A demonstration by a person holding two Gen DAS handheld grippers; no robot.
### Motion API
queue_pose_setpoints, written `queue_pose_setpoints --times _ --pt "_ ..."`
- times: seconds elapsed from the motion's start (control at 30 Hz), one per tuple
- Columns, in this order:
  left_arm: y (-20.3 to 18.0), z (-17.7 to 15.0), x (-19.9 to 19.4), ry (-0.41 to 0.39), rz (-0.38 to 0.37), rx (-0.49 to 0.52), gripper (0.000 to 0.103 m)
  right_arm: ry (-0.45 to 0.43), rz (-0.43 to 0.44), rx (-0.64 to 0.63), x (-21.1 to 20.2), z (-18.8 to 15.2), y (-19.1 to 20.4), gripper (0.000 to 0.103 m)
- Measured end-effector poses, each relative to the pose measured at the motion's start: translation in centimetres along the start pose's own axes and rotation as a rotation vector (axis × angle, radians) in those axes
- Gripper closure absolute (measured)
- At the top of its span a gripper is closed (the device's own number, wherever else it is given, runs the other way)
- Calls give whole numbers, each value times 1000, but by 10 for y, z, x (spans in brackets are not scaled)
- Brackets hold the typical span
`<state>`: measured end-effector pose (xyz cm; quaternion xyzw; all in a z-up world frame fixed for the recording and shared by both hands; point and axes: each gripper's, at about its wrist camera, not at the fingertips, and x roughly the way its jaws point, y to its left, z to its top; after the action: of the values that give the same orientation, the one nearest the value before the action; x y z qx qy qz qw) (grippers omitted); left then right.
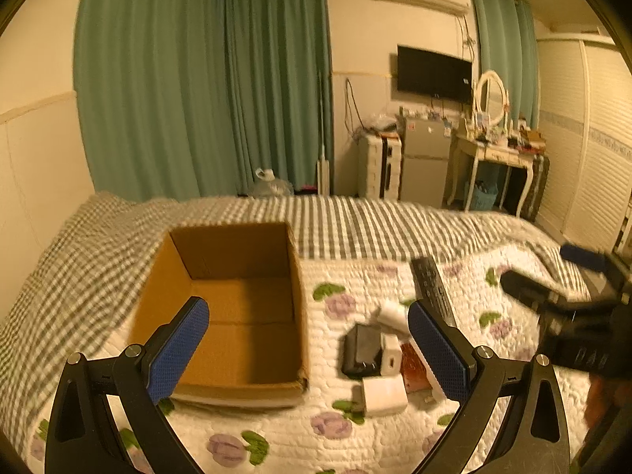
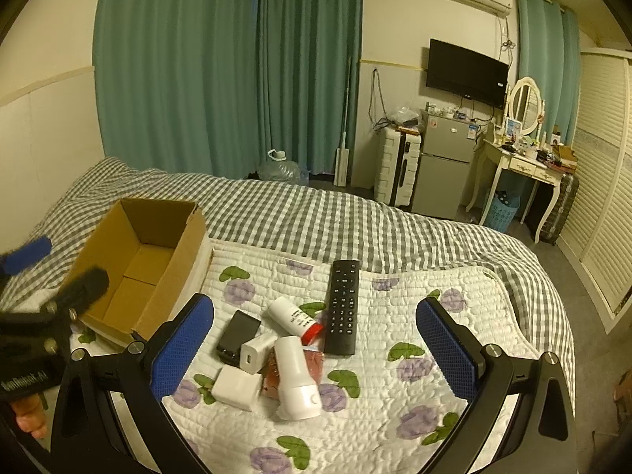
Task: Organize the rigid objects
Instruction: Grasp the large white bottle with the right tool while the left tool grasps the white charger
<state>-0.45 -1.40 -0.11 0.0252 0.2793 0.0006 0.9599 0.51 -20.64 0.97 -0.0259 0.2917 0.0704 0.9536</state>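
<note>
An open, empty cardboard box (image 1: 237, 308) (image 2: 134, 264) sits on the bed at the left. Beside it on the floral quilt lies a small pile: a black remote (image 2: 343, 307) (image 1: 432, 290), a black charger (image 2: 238, 337) (image 1: 361, 349), two white adapters (image 2: 237, 387) (image 2: 256, 351), a white bottle (image 2: 296, 379), a white tube with a red cap (image 2: 294, 320) and an orange packet (image 2: 312, 367). My left gripper (image 1: 308, 351) is open and empty, above the box's right wall. My right gripper (image 2: 316, 349) is open and empty, above the pile.
The bed has a grey checked cover (image 2: 316, 217) under the quilt (image 2: 375, 395). Beyond the bed are green curtains (image 2: 221, 67), a water jug (image 2: 280, 168), a suitcase (image 2: 399, 170), a small fridge (image 2: 444, 166) and a dressing table (image 2: 525, 162).
</note>
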Motion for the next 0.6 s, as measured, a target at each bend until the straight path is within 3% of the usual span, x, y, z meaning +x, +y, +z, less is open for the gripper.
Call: queue_pose_setpoints --times 0.13,0.23,0.43,0.6 --pt "-21 -24 26 94 -31 44 1 47 -60 -51 15 -6 -12 0" --pt "-37 -47 48 172 -45 76 1 132 -62 -73 37 -22 -27 1" --pt "-55 -84 83 282 -78 99 3 294 50 -87 77 -56 -24 14" --pt "-53 -98 101 306 -93 73 4 378 102 -110 98 -70 -11 20"
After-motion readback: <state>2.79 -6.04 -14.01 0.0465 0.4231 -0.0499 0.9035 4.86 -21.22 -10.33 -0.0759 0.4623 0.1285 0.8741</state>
